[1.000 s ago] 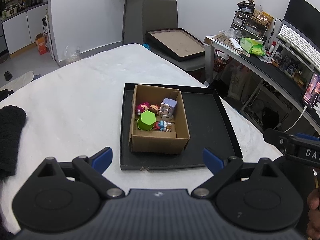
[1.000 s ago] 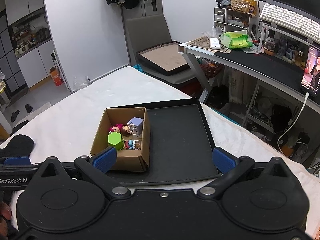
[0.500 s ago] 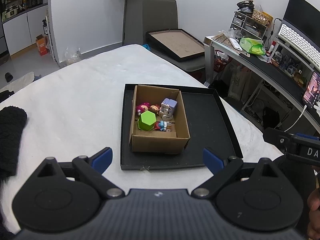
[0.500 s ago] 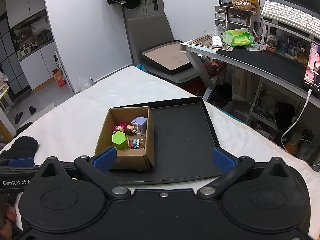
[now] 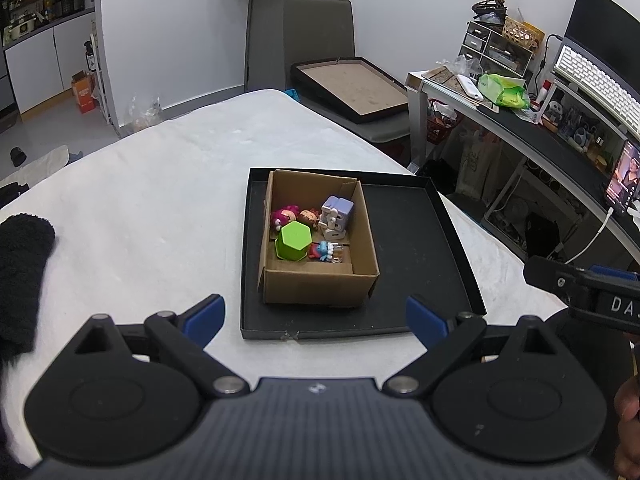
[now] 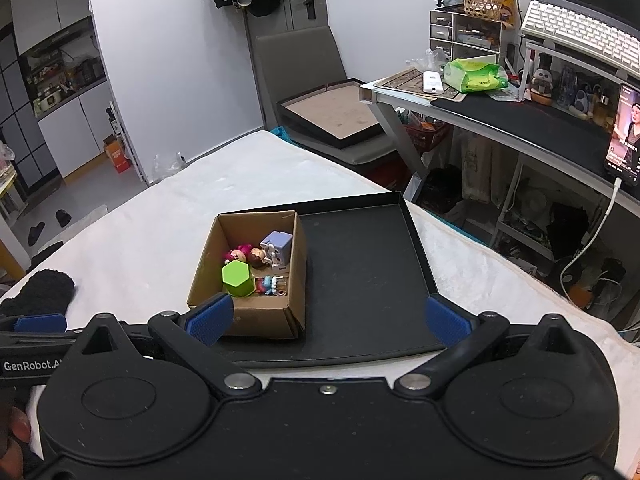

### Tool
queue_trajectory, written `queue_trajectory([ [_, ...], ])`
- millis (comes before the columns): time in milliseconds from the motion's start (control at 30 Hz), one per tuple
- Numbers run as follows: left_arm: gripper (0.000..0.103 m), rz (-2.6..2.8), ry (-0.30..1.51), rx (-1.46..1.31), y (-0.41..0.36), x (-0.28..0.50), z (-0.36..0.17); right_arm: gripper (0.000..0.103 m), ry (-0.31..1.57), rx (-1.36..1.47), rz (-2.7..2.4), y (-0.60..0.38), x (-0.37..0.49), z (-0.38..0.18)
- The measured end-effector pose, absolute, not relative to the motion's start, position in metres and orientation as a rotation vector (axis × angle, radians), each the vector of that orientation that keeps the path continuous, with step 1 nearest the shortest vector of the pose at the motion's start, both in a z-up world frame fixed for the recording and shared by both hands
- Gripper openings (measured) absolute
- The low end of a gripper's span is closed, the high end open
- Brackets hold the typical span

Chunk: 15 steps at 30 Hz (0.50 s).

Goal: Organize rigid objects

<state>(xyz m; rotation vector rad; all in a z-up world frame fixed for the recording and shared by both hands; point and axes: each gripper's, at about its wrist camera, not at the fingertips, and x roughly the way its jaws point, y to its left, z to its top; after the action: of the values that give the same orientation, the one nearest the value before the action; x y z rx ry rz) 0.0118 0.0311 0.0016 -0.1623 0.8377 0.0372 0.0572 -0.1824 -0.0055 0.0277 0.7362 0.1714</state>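
A brown cardboard box (image 5: 320, 286) (image 6: 244, 322) stands in the left half of a shallow black tray (image 5: 416, 240) (image 6: 360, 264) on a white cloth-covered table. Inside lie a green hexagonal block (image 5: 294, 240) (image 6: 238, 278), a lilac cube toy (image 5: 337, 214) (image 6: 277, 246), a pink figure (image 5: 283, 216), a brown-haired figure (image 5: 309, 216) and a small blue figure (image 5: 324, 250) (image 6: 270, 284). My left gripper (image 5: 314, 316) hangs open, nothing held, short of the tray's near edge. My right gripper (image 6: 326, 316) is open and empty too, above the tray's near edge.
A black fuzzy cloth (image 5: 20, 272) (image 6: 44, 292) lies at the table's left. Beyond the table stand a grey chair with a framed board (image 5: 352, 88) and a cluttered desk (image 6: 520, 120) on the right. The tray's right half is bare.
The right gripper has drifted left and a little nearer, so the box and tray shifted right in its view. The left gripper has barely moved.
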Motion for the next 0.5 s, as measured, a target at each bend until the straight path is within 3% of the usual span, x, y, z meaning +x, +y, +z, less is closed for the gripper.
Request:
queue_trajectory([
  [500, 0.096, 0.021, 0.805, -0.095, 0.018, 0.007, 0.006, 0.103, 0.738, 0.025, 0.174, -0.181, 0.057, -0.006],
])
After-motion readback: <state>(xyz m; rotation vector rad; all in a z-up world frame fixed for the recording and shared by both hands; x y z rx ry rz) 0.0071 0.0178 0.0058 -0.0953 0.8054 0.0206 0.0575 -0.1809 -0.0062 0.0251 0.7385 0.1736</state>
